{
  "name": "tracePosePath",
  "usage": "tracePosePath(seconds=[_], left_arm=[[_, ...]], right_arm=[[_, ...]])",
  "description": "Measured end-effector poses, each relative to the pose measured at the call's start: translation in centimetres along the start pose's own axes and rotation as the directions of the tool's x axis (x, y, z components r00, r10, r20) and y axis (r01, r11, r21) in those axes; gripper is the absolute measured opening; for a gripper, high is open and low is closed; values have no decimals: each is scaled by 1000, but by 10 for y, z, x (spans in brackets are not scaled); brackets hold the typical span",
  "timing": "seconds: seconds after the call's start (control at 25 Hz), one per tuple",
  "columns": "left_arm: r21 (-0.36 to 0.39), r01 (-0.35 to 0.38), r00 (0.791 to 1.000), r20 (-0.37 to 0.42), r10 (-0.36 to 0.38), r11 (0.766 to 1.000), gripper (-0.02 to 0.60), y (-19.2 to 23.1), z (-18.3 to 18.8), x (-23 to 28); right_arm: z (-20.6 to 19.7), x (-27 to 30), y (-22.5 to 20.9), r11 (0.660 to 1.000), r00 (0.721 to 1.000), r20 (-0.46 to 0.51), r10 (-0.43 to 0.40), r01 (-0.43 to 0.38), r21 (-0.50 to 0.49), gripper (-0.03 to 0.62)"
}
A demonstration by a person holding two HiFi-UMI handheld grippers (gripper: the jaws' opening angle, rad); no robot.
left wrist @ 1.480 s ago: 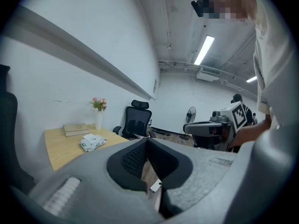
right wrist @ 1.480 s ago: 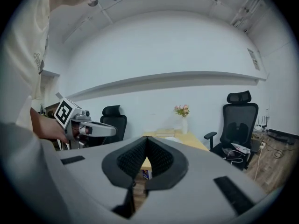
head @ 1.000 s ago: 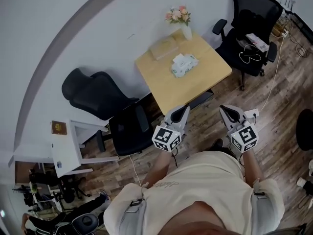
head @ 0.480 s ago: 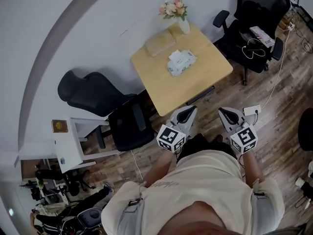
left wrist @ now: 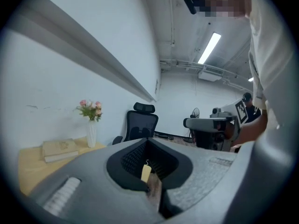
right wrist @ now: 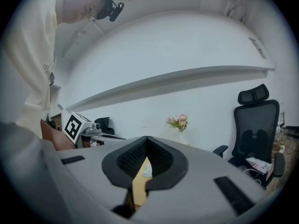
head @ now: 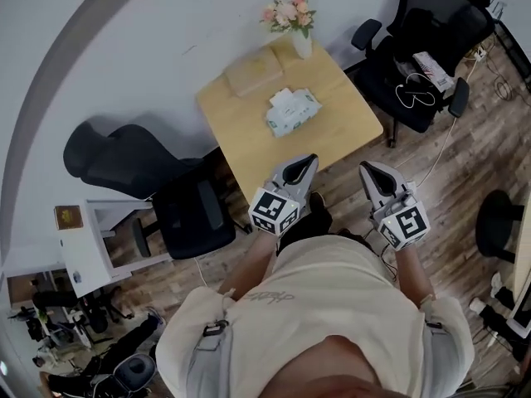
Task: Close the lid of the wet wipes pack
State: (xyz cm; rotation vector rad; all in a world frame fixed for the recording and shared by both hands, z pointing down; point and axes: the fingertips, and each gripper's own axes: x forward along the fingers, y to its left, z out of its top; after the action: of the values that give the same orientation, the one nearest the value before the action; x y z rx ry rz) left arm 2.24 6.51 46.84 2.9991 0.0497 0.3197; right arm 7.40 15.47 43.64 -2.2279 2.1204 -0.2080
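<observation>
The wet wipes pack (head: 290, 111), white and pale green, lies near the middle of the small wooden table (head: 340, 131). It is too small in the head view to tell how its lid stands. Both grippers are held in the air short of the table's near edge, well apart from the pack. My left gripper (head: 304, 162) is shut and empty, its jaws meeting at the tips (left wrist: 147, 139). My right gripper (head: 366, 171) is likewise shut on nothing (right wrist: 147, 137). A pale sliver of the pack (right wrist: 146, 171) shows through the gap below the right jaws.
A vase of pink flowers (head: 290, 19) and a flat stack of books (head: 253, 73) stand at the table's far edge by the white wall. Black office chairs stand left (head: 178, 214) and right (head: 411, 65) of the table. Cables trail over the wooden floor (head: 465, 164).
The person has stepped towards the table. The table and pack now sit lower and further left in the head view, and both shut grippers are closer to its near edge.
</observation>
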Motion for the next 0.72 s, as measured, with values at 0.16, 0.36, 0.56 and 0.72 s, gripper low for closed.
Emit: tracePosePath(seconds=[0.16,0.36,0.56,0.72], left_arm=[[36,-29,999,33,28,999,17,49,20,18],[3,-27,999,21,27,1000,17,89,11,29],[-48,-68,997,42,70,997,17,121,5,26],[-99,-114,992,38,118,989,17,138,-8,25]], right_arm=[[19,39,-30,997,998,-4,-59,59,-47,3],[17,80,-40,995,995,-39,-94,94,16,3],[7,105,-36,997,991,-108,-75,74,-11,3],[7,122,-49,997,984,-160,-77,74,-21,3]])
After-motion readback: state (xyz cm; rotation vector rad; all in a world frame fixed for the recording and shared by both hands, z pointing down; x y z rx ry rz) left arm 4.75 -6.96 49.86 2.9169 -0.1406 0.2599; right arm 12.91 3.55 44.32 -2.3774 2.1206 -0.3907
